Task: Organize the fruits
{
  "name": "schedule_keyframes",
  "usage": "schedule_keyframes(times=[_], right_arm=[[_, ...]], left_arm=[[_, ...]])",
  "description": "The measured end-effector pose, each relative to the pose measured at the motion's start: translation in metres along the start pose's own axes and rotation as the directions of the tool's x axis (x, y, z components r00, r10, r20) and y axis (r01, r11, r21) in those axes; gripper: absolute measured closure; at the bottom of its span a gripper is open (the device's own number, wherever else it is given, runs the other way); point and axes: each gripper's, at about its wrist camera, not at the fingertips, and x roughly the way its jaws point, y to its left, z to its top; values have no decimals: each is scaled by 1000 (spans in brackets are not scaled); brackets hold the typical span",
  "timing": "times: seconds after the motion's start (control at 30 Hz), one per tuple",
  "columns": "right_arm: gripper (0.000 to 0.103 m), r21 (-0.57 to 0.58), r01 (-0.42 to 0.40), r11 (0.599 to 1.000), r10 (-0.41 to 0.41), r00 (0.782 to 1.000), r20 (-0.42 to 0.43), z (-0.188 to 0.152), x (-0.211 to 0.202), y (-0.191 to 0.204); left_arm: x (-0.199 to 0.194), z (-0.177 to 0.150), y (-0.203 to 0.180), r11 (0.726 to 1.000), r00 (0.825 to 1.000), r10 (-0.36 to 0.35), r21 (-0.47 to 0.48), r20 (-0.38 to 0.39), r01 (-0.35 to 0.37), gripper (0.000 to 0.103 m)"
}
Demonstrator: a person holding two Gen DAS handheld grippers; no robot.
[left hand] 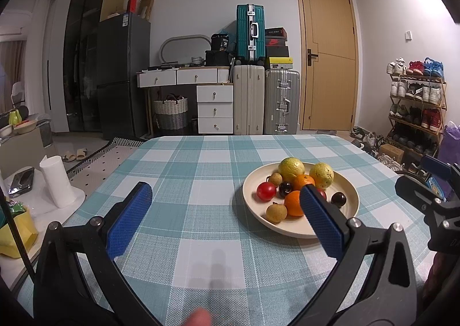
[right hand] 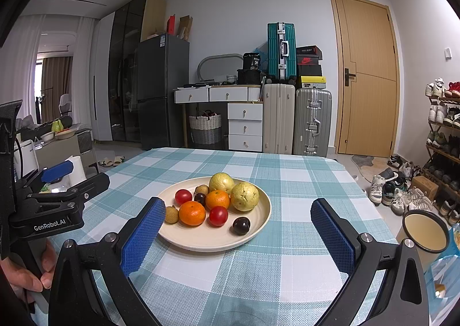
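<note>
A cream plate on the checked tablecloth holds two yellow-green guavas, two oranges, two red tomatoes, dark plums and small brown longans. The plate also shows in the left wrist view. My right gripper is open and empty, just in front of the plate. My left gripper is open and empty, left of the plate, its right finger overlapping the plate's near side. The left gripper also shows at the right view's left edge.
A white paper roll and a yellow bag sit on a side surface to the left. A cream-filled round mug stands off the table's right edge. Shoes and a shoe rack lie to the right. Suitcases and drawers stand beyond the table.
</note>
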Motion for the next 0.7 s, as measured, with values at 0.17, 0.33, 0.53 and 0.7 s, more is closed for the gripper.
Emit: schedule_keyframes(times=[0.17, 0.33, 0.53, 0.7], right_arm=[[0, 0, 0, 1000, 0, 1000, 0, 0, 0, 0], [0, 0, 0, 1000, 0, 1000, 0, 0, 0, 0], [0, 0, 0, 1000, 0, 1000, 0, 0, 0, 0], [0, 0, 0, 1000, 0, 1000, 0, 0, 0, 0]], left_arm=[[0, 0, 0, 1000, 1000, -2, 0, 0, 2, 0], [0, 0, 0, 1000, 1000, 0, 0, 0, 0, 0], [0, 0, 0, 1000, 1000, -1, 0, 0, 1, 0], [0, 0, 0, 1000, 1000, -1, 0, 0, 1, 0]])
